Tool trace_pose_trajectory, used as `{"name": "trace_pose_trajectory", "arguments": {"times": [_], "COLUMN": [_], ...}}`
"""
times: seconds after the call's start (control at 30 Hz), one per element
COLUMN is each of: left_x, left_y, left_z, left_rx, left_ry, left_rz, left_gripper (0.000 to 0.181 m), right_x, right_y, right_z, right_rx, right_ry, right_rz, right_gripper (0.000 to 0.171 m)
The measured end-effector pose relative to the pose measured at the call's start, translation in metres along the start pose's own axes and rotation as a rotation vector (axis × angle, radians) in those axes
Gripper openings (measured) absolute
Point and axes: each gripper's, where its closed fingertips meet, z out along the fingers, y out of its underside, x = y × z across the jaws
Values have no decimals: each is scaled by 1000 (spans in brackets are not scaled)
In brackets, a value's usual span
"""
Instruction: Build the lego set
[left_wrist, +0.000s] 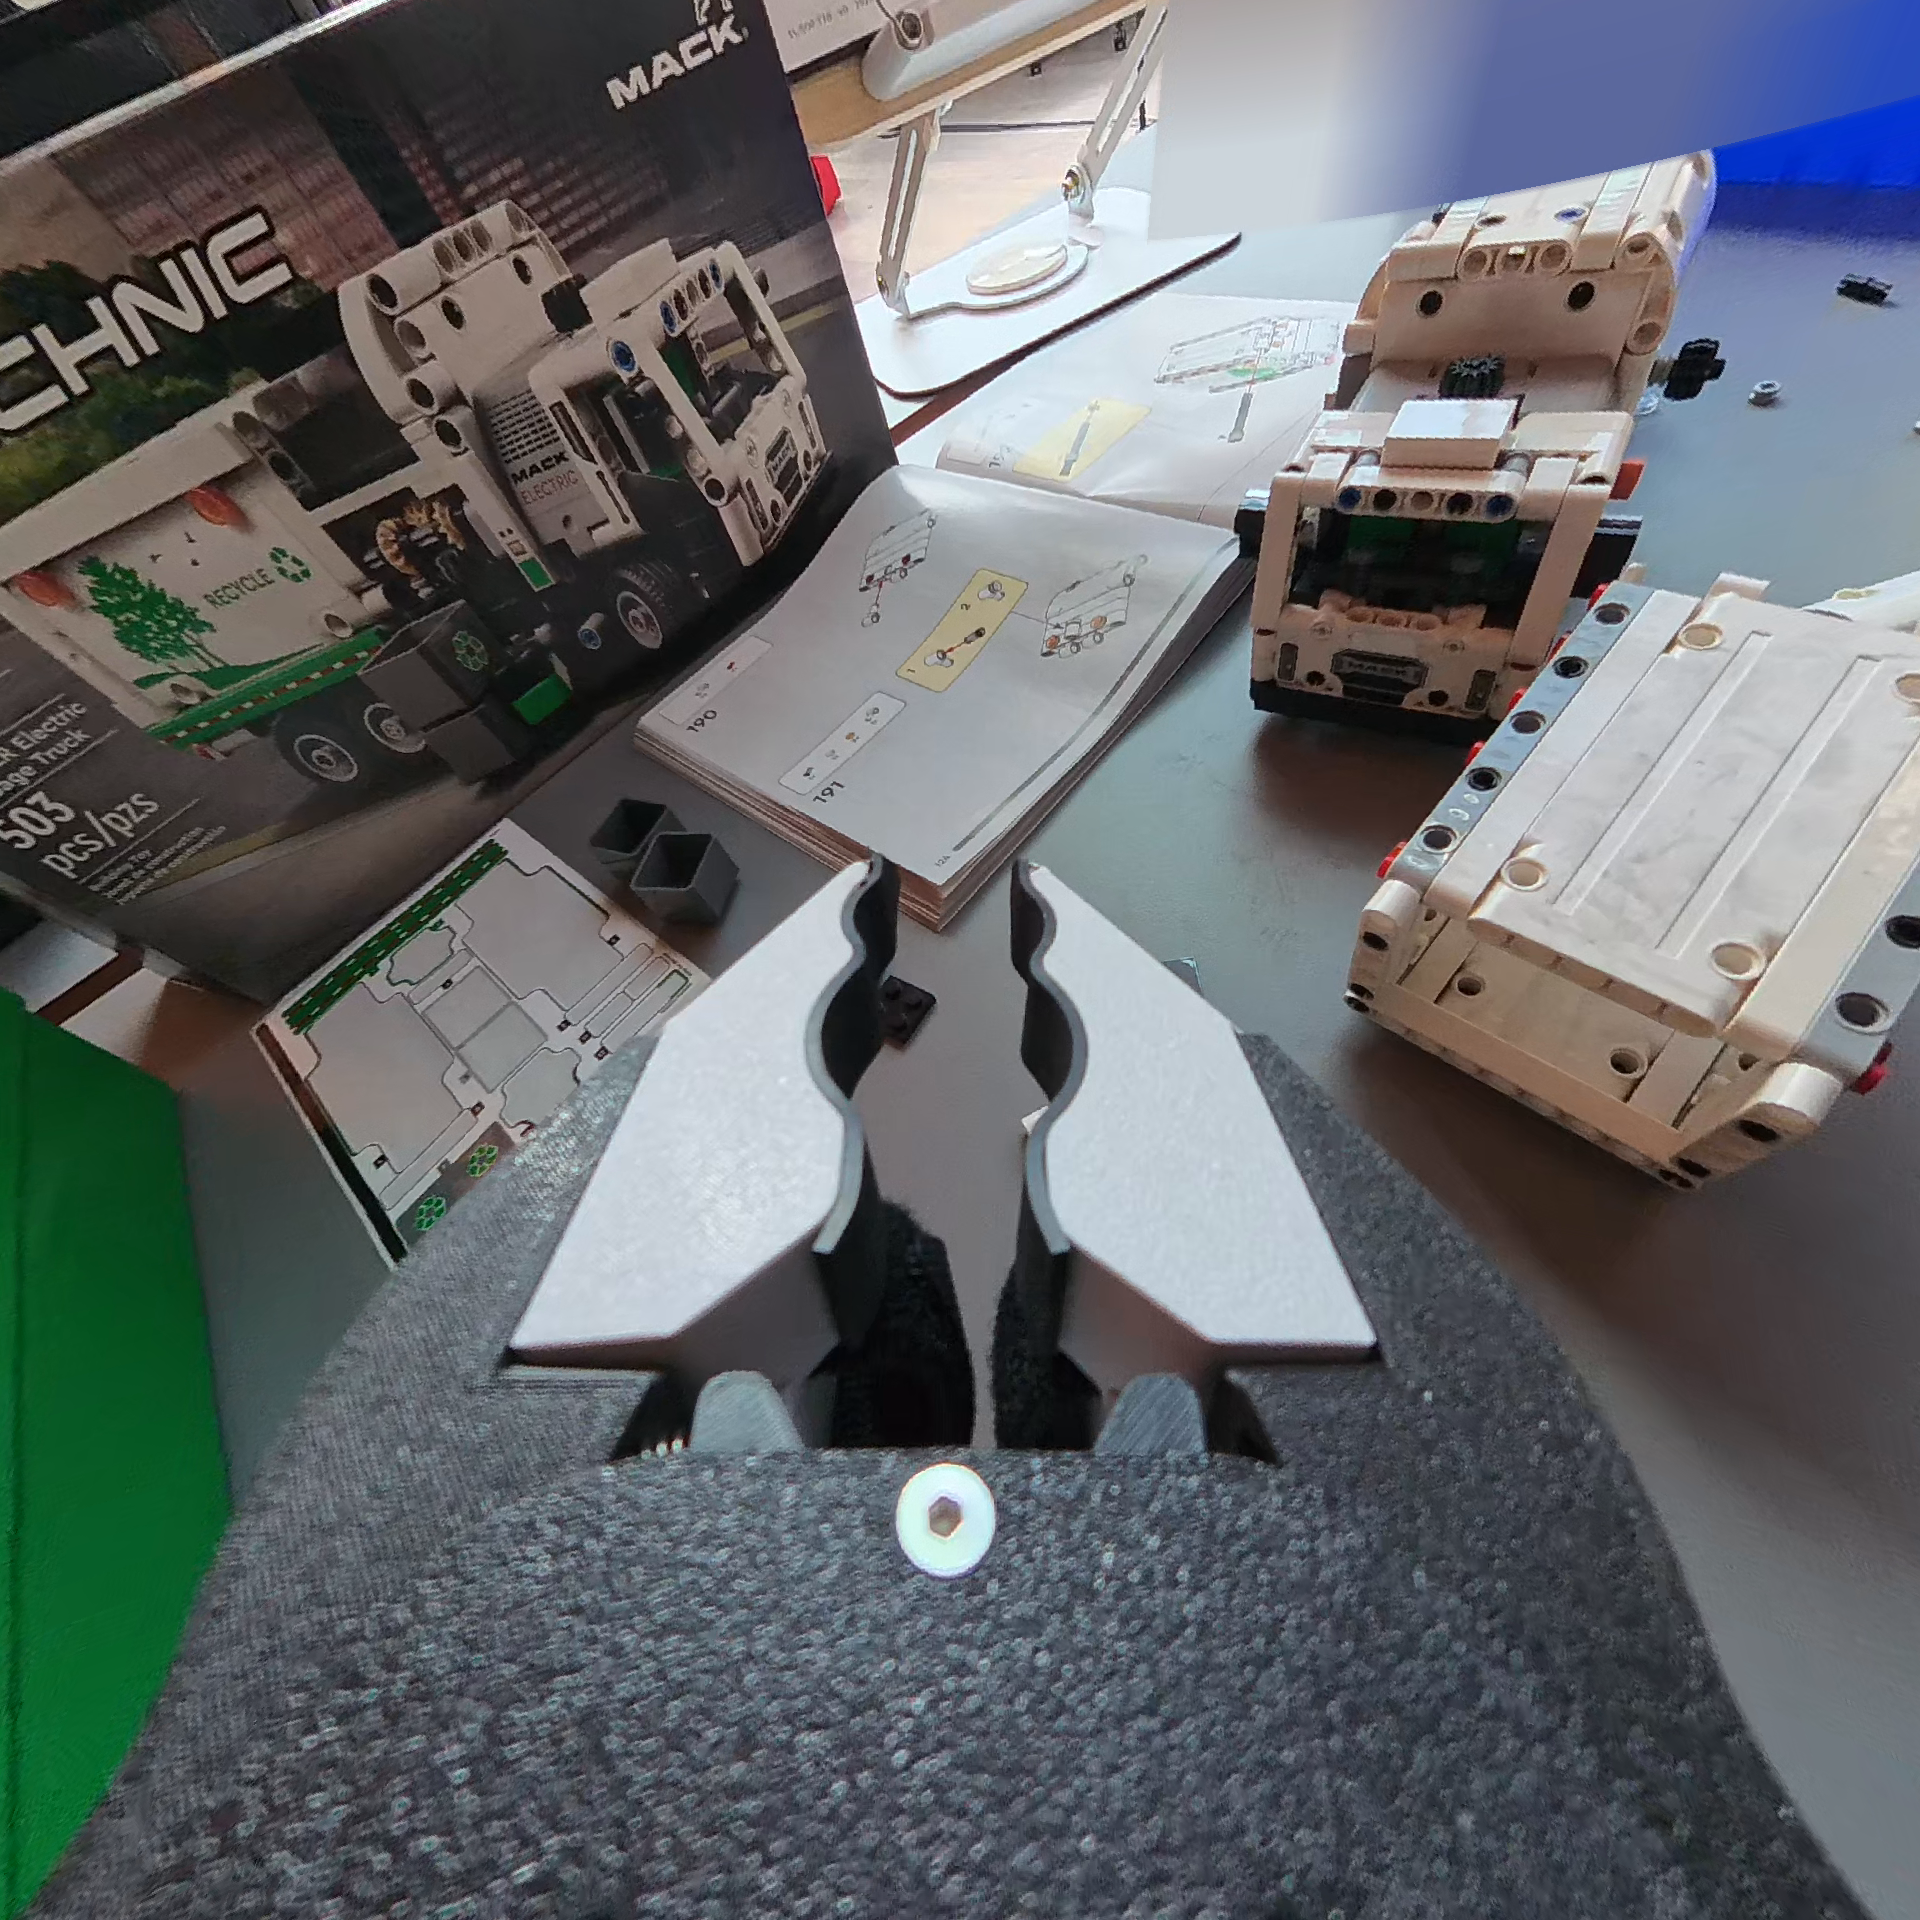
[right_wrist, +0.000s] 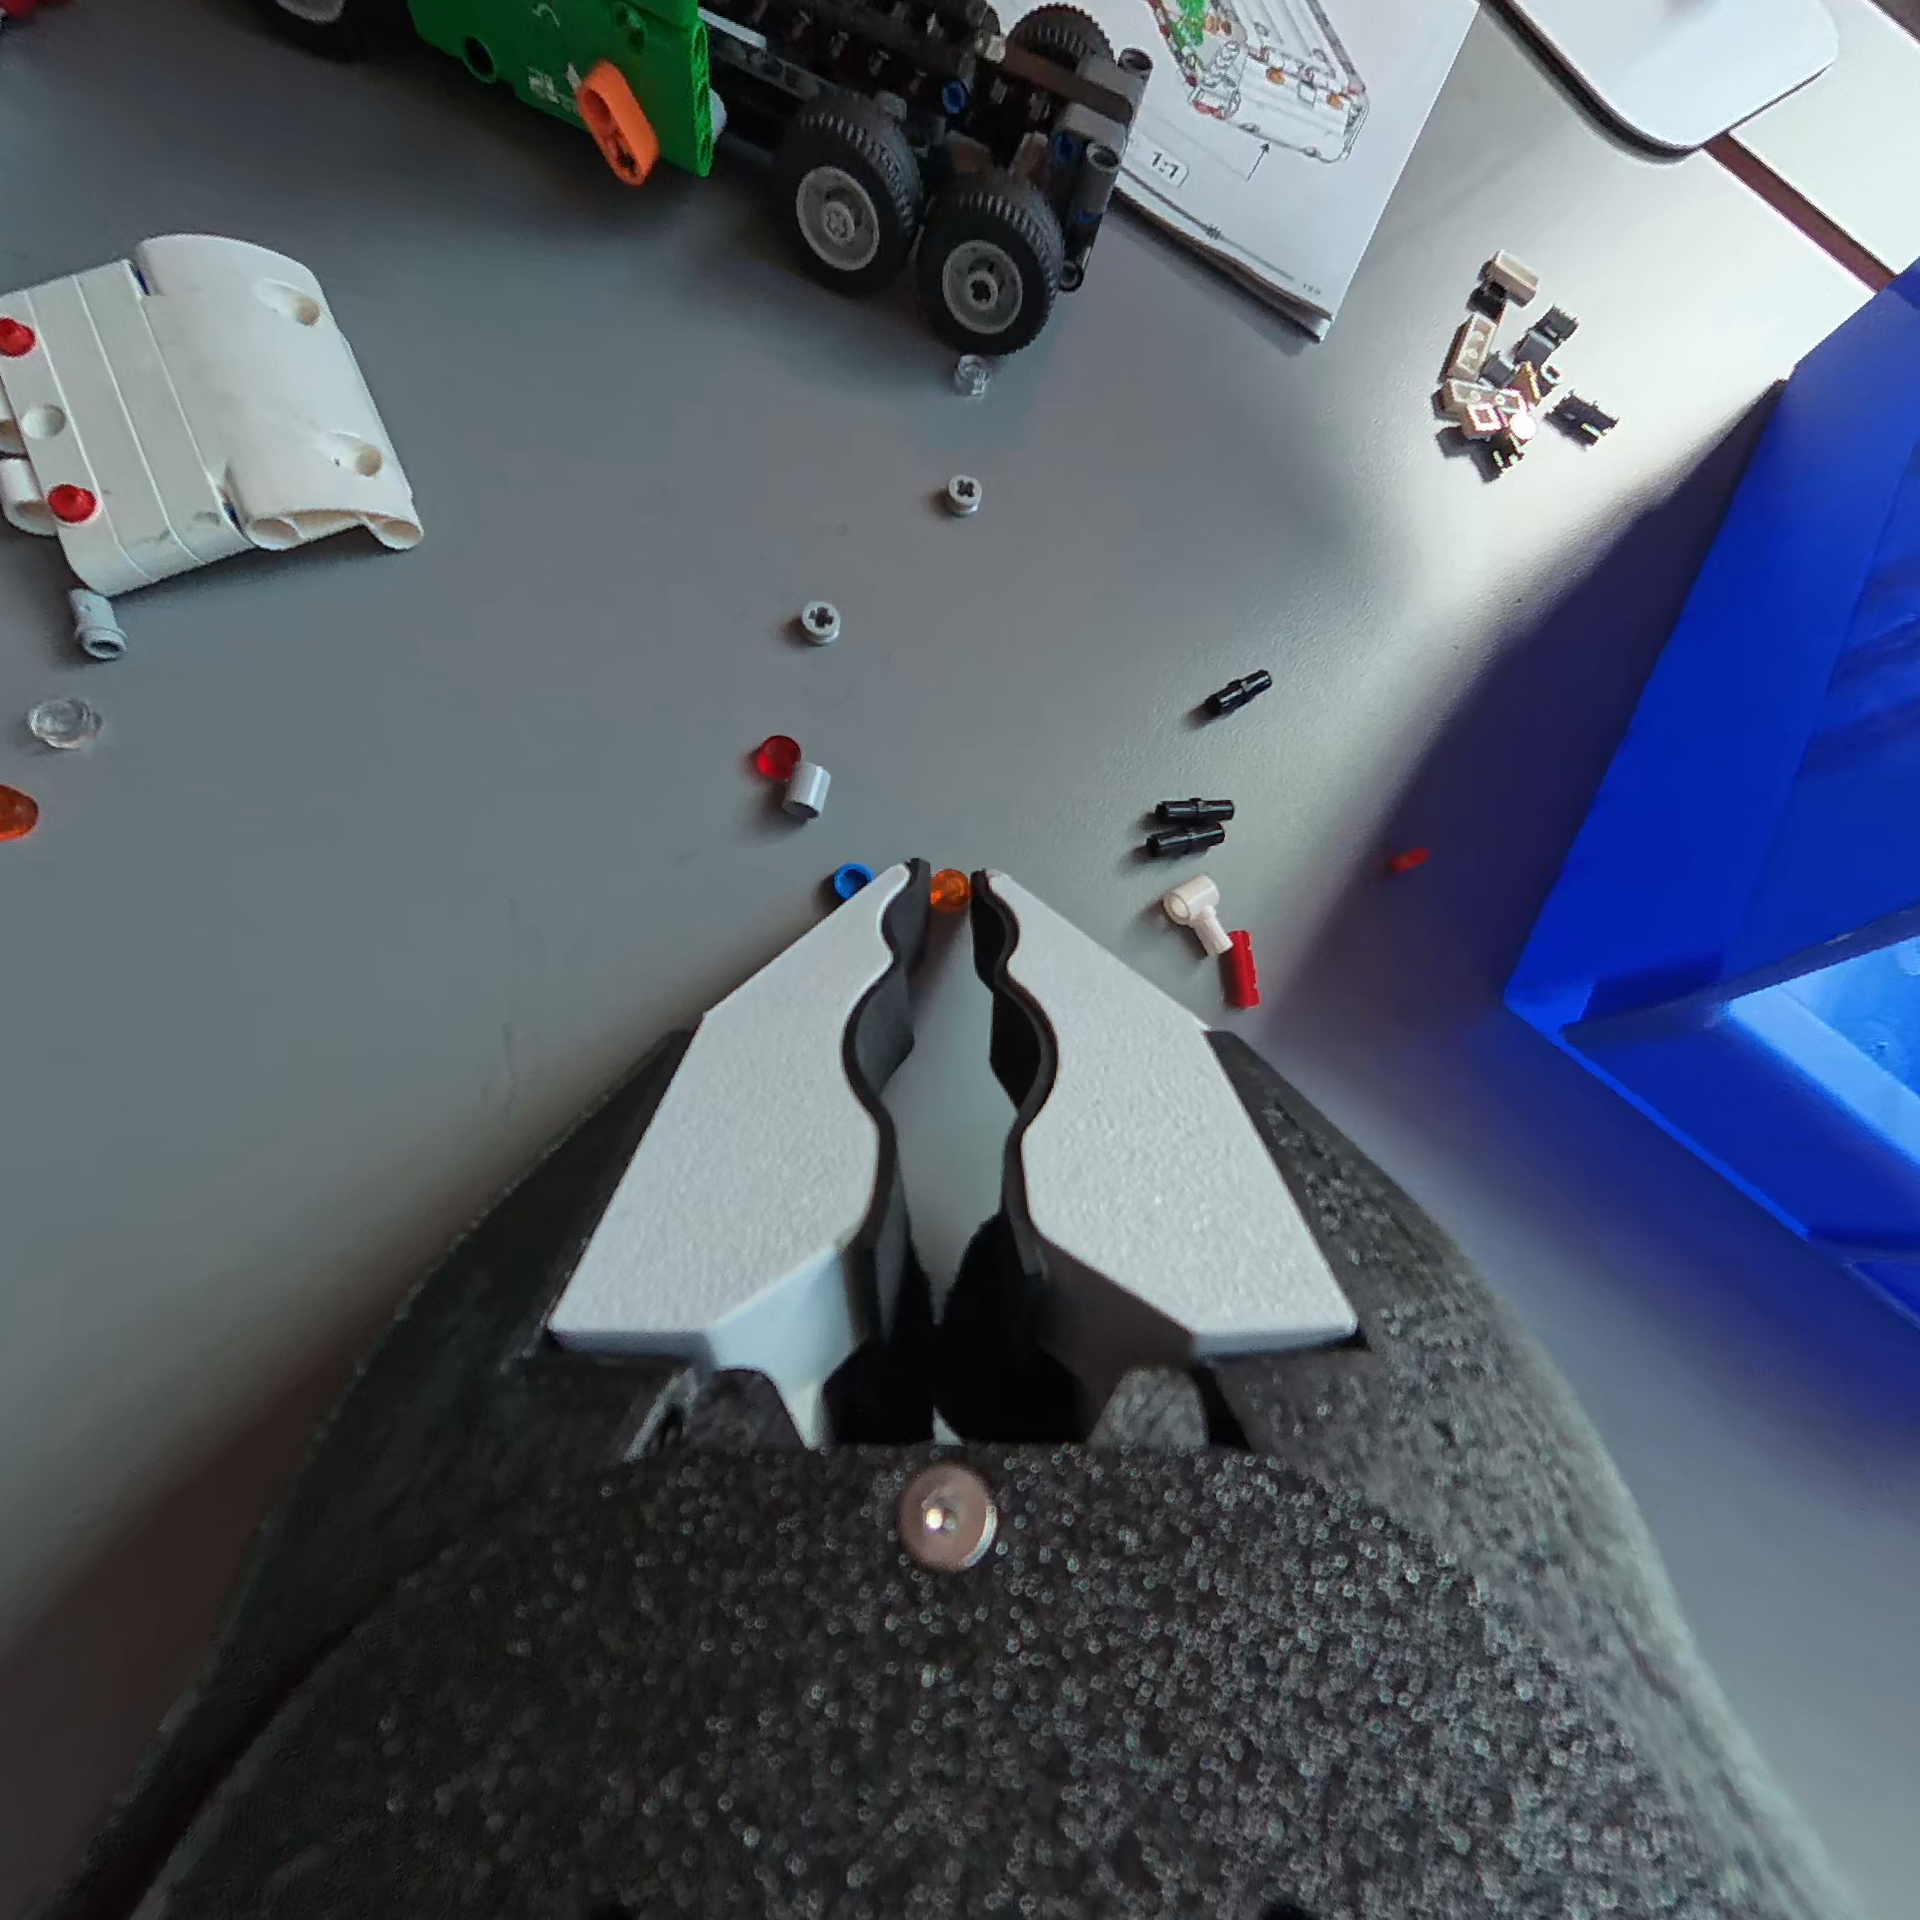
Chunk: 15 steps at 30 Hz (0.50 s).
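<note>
The right gripper (right_wrist: 948, 883) pinches a small orange stud (right_wrist: 948, 890) at its fingertips, low over the table (right_wrist: 520, 935), likely picking it up. Loose pins (right_wrist: 1193, 810) lie at two o'clock, the wheeled chassis (right_wrist: 914, 187) at twelve. The left gripper (left_wrist: 954, 883) hangs slightly parted, empty, facing the manual (left_wrist: 935, 665); the white cab (left_wrist: 1434, 561) sits at one o'clock.
</note>
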Motion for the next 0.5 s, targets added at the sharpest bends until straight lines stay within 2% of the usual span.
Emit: {"name": "trace_pose_trajectory", "arguments": {"times": [0.23, 0.37, 0.43, 0.5], "left_x": [0, 0, 0, 0], "left_y": [-1, -1, -2, -2], "left_z": [0, -1, -1, -1], "left_rx": [2, 2, 4, 4], "left_ry": [-1, -4, -4, -2], "left_rz": [-1, 4, 3, 3], "left_gripper": [19, 19, 19, 19], "right_x": [-4, -63, -95, -114], "right_y": [-9, -36, -38, -36], "right_z": [-9, -30, -34, -32], "right_rx": [44, 187, 188, 167], "right_ry": [-38, -286, -397, -439], "right_rz": [31, -61, -111, -145], "right_gripper": [6, 6, 6, 6]}}
